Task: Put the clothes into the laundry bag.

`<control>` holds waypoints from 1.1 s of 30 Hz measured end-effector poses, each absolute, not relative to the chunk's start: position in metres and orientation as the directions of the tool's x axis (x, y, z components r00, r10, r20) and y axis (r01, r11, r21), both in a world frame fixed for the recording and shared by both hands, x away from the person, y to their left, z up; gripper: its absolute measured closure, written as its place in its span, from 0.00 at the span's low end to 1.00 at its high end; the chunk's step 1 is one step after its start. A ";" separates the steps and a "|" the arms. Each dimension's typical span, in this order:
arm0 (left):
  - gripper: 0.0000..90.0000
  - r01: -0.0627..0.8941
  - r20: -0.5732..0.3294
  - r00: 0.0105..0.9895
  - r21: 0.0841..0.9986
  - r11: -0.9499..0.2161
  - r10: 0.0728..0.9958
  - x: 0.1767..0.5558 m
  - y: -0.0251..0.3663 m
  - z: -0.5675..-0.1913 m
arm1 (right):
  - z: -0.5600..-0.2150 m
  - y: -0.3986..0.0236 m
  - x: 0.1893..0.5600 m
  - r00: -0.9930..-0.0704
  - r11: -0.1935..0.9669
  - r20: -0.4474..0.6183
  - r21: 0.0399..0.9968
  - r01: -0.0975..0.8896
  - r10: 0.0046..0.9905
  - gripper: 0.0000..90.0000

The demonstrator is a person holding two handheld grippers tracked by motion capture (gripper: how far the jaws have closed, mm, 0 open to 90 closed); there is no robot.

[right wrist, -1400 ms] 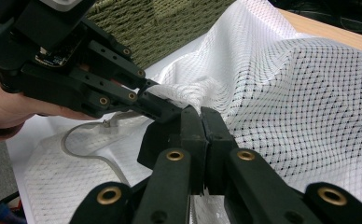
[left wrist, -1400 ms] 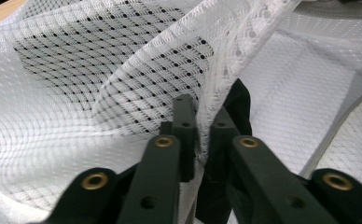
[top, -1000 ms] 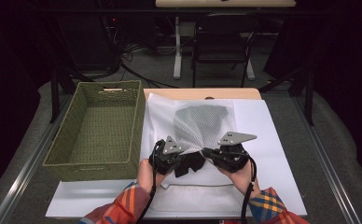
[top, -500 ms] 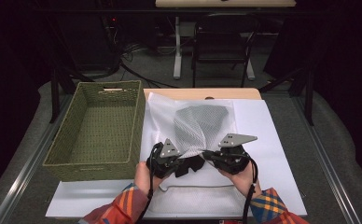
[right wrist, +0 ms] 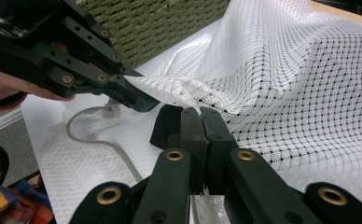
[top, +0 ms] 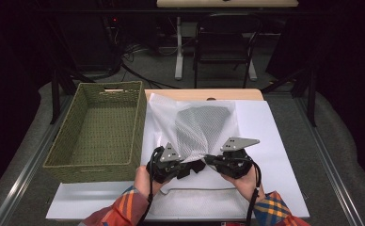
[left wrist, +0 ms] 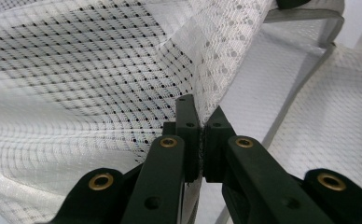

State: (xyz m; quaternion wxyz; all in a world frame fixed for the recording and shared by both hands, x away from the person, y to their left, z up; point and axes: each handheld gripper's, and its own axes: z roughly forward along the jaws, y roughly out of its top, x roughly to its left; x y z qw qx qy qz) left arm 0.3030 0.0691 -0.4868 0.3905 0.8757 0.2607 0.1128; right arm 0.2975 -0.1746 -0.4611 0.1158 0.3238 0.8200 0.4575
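We see both forearms, in plaid sleeves, entering from the bottom of the high view. The left gripper (top: 197, 165) and right gripper (top: 209, 159) are held close together over the near half of the table, tips angled toward each other.

Left gripper: jaws pinched together on a fold of the white mesh bag (left wrist: 100, 79); fabric runs up betw. the pads in the left gripper view. Right gripper (right wrist: 201, 112): jaws likewise closed on the mesh edge, w/ the left gripper (right wrist: 142, 100) just beside it, gripping the same bunched edge.

The mesh bag (top: 194, 125) lies on a white sheet (top: 270, 141), its near part lifted off the surface at the grippers. A grey cord (right wrist: 102, 140) runs along the flat mesh below.

A green woven basket (top: 98, 129) sits at the left, touching the sheet's edge. The sheet covers a wooden table (top: 204, 94). Beyond: dark room, grey floor, cables, desk legs.
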 end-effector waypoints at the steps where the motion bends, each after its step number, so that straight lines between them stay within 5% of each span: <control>1: 0.98 0.366 -0.002 0.840 0.740 -0.564 0.542 0.302 0.069 -0.487 | -0.462 -0.175 0.297 -0.763 0.374 0.111 0.822 0.431 0.636 0.99; 24: 0.98 0.362 -0.011 0.865 0.705 -0.609 0.501 0.293 0.069 -0.493 | -0.473 -0.176 0.291 -0.771 0.410 0.127 0.787 0.461 0.624 0.99; 28: 0.89 0.356 -0.013 0.872 0.703 -0.616 0.489 0.294 0.069 -0.496 | -0.476 -0.175 0.289 -0.774 0.419 0.129 0.779 0.466 0.620 0.99; 33: 0.97 0.343 -0.011 0.886 0.690 -0.638 0.464 0.291 0.065 -0.500 | -0.479 -0.177 0.287 -0.771 0.424 0.136 0.769 0.479 0.622 0.99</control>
